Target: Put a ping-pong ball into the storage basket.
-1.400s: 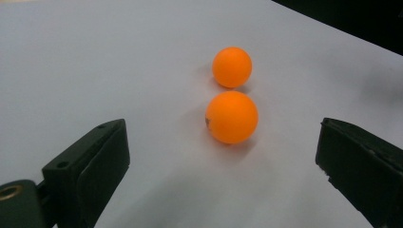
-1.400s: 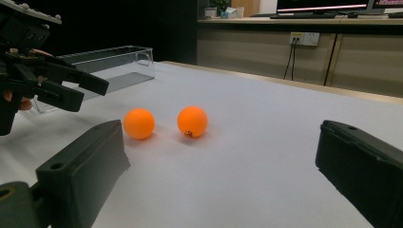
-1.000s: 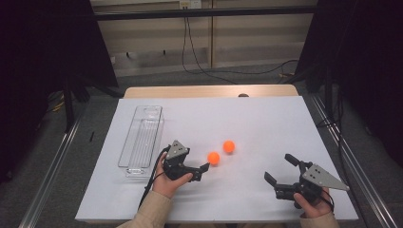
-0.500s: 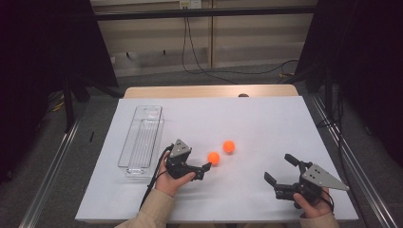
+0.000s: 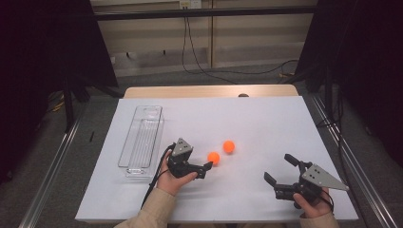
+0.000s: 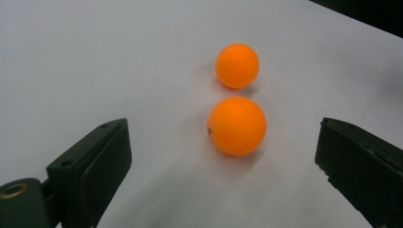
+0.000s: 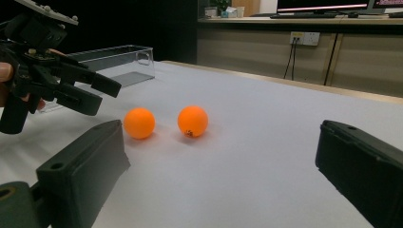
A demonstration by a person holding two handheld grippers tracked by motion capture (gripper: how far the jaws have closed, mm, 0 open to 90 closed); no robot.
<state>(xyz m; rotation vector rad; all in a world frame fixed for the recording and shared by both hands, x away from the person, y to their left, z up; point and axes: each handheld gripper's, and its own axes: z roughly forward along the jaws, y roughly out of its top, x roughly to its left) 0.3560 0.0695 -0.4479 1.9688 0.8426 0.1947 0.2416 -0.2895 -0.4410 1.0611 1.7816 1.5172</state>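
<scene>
- Left gripper (image 5: 205, 170), lower centre of high view: jaws apart, aimed at nearer orange ball (image 5: 214, 158), not touching.
- Second orange ball (image 5: 229, 147) just beyond, up-right.
- Right gripper (image 5: 281, 173), lower right: jaws wide apart, holding nothing.
- Clear plastic tray (image 5: 140, 141) at left.

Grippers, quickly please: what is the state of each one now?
Left gripper: open, holding nothing, jaws either side of the near small orange ball.
Right gripper: open, holding nothing.

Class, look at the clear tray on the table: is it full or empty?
Empty. The clear tray shows nothing inside it; both orange balls lie outside it on the white table.
</scene>
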